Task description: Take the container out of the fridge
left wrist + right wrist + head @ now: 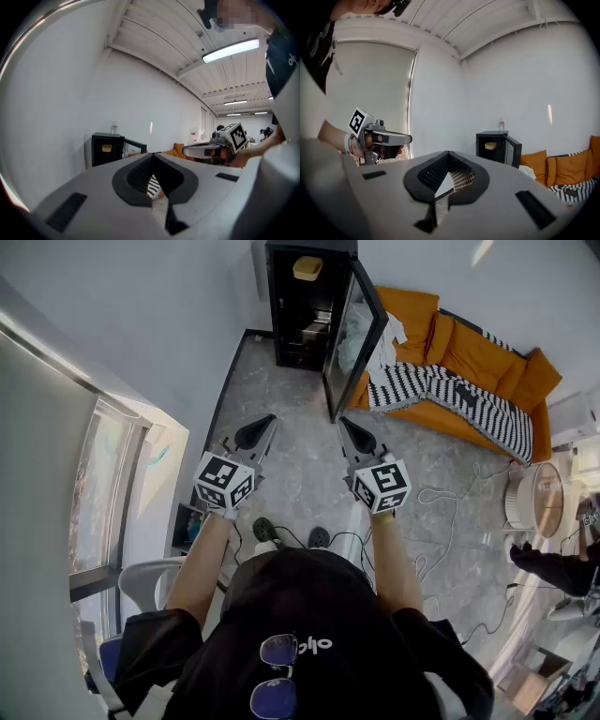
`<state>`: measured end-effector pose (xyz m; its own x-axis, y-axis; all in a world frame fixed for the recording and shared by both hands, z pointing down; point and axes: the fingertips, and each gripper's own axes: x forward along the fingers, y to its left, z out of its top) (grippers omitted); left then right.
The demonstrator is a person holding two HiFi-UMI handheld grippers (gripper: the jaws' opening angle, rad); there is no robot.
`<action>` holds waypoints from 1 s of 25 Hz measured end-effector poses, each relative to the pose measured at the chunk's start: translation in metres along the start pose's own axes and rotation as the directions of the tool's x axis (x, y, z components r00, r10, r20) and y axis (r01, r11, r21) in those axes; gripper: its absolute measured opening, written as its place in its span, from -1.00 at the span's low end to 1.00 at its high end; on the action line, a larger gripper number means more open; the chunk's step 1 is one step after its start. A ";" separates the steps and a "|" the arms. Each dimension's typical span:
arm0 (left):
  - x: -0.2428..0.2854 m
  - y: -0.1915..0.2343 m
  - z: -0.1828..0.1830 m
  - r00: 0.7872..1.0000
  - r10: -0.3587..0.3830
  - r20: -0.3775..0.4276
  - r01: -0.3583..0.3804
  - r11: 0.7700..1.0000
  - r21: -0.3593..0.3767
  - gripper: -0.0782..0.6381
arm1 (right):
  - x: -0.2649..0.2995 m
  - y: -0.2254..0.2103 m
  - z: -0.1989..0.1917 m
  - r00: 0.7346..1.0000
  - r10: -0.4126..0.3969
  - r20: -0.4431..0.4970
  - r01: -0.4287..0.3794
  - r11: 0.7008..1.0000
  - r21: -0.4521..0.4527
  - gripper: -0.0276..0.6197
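Where I stand: on the grey floor [300, 484], well short of the black mini fridge [298, 334] at the far end of the room.
Container: a small yellow container [307, 268] sits on the fridge's top shelf, alone there, near the front.
Its lie: upright as far as I can tell. It looks wider than tall, with the long axis running left to right along the shelf and a broad side facing the opening.
Fridge door: the door [356, 338] is swung out to the right, so the way in is open from the near side.
Left tongs: the left tongs [269, 420] are pinched together with nothing between them, pointing far toward the fridge.
Right tongs: the right tongs [342, 422] are fully closed and empty, level with the left.
Why held so: I judge both are raised and aimed at the fridge for the walk in; they must open before any grab.
Right side: an orange sofa [487, 352] with a striped blanket [441, 390], just beside the open door.
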<state>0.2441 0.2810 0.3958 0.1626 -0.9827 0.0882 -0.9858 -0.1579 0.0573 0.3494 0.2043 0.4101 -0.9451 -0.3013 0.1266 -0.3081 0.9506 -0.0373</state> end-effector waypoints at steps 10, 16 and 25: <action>-0.012 0.020 -0.002 1.000 0.007 0.004 -0.007 1.000 -0.007 -0.76 | 0.017 0.017 0.003 1.000 0.004 -0.010 -0.004 1.000 -0.011 -0.90; -0.025 0.042 -0.009 1.000 -0.008 0.012 0.009 1.000 -0.023 -0.76 | 0.034 0.028 0.002 1.000 -0.020 -0.022 0.020 1.000 -0.013 -0.89; -0.050 0.091 -0.017 0.999 -0.045 0.009 0.045 0.998 -0.041 -0.76 | 0.079 0.056 0.005 0.997 -0.069 -0.044 0.067 0.997 -0.032 -0.90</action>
<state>0.1475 0.3173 0.4139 0.2061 -0.9755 0.0766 -0.9749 -0.1979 0.1021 0.2573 0.2331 0.4131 -0.9160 -0.3622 0.1726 -0.3671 0.9302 0.0035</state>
